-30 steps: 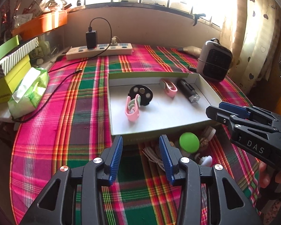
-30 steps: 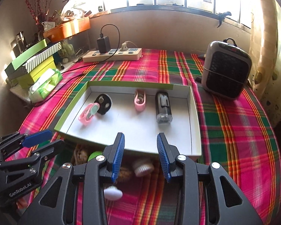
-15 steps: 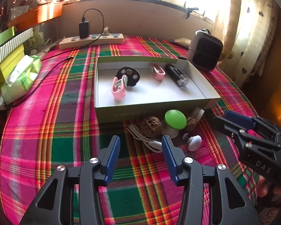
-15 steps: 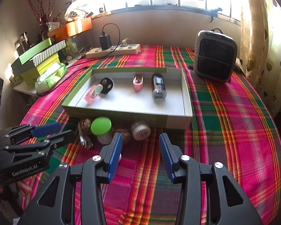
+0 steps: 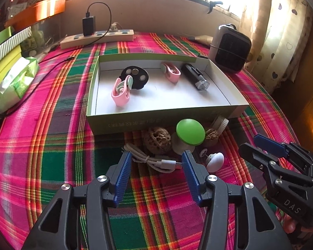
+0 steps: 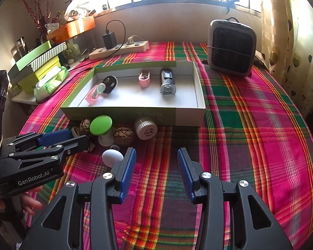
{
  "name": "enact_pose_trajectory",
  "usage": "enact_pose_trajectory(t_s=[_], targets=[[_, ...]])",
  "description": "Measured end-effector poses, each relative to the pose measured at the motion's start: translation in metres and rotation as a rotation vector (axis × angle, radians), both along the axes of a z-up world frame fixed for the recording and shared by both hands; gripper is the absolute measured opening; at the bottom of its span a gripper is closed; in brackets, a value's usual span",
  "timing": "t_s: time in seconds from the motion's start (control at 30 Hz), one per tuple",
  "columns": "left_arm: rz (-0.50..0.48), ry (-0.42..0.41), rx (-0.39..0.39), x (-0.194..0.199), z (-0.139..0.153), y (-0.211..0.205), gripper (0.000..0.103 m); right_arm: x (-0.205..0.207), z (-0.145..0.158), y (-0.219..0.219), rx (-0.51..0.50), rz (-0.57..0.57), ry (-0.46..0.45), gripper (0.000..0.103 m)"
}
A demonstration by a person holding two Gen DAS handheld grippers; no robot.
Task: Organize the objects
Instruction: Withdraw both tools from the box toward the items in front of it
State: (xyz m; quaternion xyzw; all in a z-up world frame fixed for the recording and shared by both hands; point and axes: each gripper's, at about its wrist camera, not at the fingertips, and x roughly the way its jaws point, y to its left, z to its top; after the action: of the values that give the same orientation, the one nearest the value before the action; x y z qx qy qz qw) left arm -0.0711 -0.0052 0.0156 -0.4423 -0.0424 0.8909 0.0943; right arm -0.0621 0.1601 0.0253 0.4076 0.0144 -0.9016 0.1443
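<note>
A shallow green-sided box on the plaid cloth holds two pink clips, a black disc and a black flashlight. In front of it lie a green-capped mushroom toy, walnuts, a coiled white cable, a white egg-shaped piece and a ribbed white cap. My left gripper is open and empty just before the cable. My right gripper is open and empty, right of the egg piece.
A grey heater stands at the back right. A power strip with a charger lies at the back. Stacked boxes and a tissue pack sit at the left edge. The cloth drops off at the near edge.
Both grippers have pulled back from the box toward the near side, so the loose items in front of it came into view. Nothing was picked up or moved.
</note>
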Motion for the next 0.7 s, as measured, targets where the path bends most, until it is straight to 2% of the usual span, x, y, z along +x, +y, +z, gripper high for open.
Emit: enact_pose_trajectory(t_s=[0.7], targets=[[0.004,-0.012,-0.048,0.009,-0.005,-0.018,0.051,0.001,-0.004,-0.023,-0.001,0.052,-0.02,0.043]])
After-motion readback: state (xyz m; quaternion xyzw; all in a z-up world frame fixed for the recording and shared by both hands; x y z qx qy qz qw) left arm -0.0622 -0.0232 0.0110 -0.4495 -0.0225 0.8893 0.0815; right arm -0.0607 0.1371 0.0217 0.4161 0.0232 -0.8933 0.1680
